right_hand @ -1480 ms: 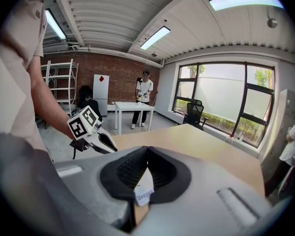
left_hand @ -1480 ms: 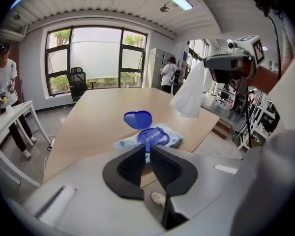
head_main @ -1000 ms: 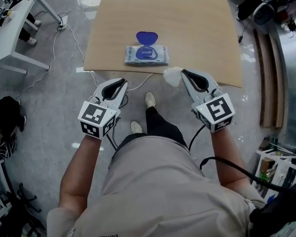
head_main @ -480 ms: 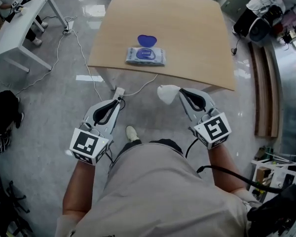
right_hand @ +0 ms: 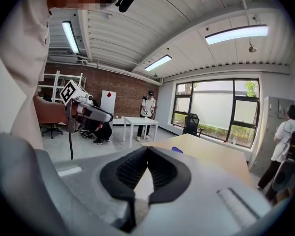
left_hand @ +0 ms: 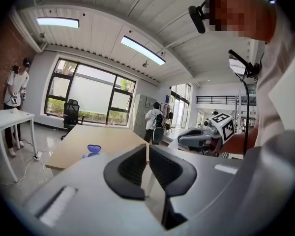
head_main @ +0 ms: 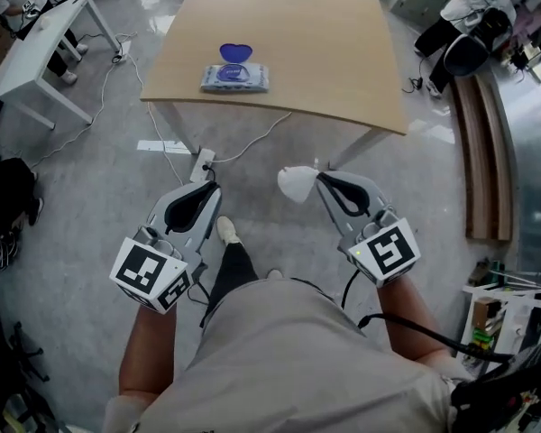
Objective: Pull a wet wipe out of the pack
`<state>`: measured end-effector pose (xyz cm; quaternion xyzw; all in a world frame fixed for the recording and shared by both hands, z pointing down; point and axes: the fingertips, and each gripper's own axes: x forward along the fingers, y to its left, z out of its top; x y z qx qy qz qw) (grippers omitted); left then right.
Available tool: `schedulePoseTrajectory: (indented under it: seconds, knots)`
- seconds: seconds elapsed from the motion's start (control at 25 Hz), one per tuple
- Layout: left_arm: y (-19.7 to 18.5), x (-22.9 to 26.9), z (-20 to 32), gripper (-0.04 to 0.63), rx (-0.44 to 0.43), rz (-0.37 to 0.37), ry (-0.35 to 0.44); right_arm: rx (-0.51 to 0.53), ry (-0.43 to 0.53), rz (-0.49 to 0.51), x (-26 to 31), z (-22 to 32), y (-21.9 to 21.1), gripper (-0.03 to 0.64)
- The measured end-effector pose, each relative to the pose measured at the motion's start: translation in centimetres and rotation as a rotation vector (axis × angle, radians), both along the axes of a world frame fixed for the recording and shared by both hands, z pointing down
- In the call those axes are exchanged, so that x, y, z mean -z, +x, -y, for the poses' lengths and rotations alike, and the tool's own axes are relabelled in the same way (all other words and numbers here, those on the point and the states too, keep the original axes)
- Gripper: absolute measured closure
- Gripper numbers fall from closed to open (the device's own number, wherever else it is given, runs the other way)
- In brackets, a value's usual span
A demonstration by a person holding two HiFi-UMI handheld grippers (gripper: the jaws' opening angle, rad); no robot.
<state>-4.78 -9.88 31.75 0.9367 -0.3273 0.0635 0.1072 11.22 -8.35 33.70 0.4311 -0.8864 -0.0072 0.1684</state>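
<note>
The wet wipe pack lies on the wooden table at the top of the head view, its blue lid flipped open. Both grippers hang over the floor, well short of the table. My right gripper is shut on a white wet wipe that sticks out to the left of its tips. In the right gripper view the wipe shows between the jaws of the right gripper. My left gripper is shut with nothing in it, as the left gripper view also shows. The blue lid appears far off.
A white desk stands at the far left. Cables and a power strip lie on the floor before the table. Wooden planks run along the right, a black bag lies left, and people sit at the back right.
The person has stepped back from the table. Both grippers moved away from the pack and lower in view. The right gripper still holds the wipe.
</note>
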Motion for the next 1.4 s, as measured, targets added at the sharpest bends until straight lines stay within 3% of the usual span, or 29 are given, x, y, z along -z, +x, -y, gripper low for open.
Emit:
schedulePoseTrajectory:
  seconds: [0.12, 0.24, 0.48, 0.68, 0.84, 1.08, 1.28, 1.4]
  knots:
    - [3.0, 1.1, -5.7, 0.578, -0.020, 0.030, 0.009, 0.006, -0.024, 0.040, -0.4, -5.3, 2.1, 0.614]
    - [3.3, 0.8, -10.3, 0.581, -0.034, 0.062, -0.013, 0.014, -0.057, 0.067, -0.6, -9.1, 2.1, 0.614]
    - [4.7, -0.1, -15.7, 0.581, -0.075, 0.136, -0.038, -0.034, -0.060, 0.097, -0.3, -14.8, 4.4, 0.614]
    - [5.4, 2.3, -19.1, 0.581, -0.144, 0.080, 0.006, -0.046, -0.031, 0.093, 1.2, -18.8, 3.5, 0.614]
    - [3.4, 3.6, -22.4, 0.581, -0.163, 0.057, 0.024, -0.056, -0.022, 0.097, 2.0, -22.1, 0.6, 0.614]
    - [-2.5, 4.1, -27.6, 0.581, -0.187, 0.096, 0.066, -0.059, -0.007, 0.079, 3.3, -26.8, -5.6, 0.614]
    - [-7.8, 3.4, -31.1, 0.581, -0.186, 0.082, 0.044, -0.049, 0.015, 0.066, 4.4, -30.4, -11.1, 0.614]
    - [-9.1, 3.1, -33.2, 0.581, -0.213, 0.072, 0.033, -0.041, 0.053, 0.026, 5.2, -32.6, -12.9, 0.614]
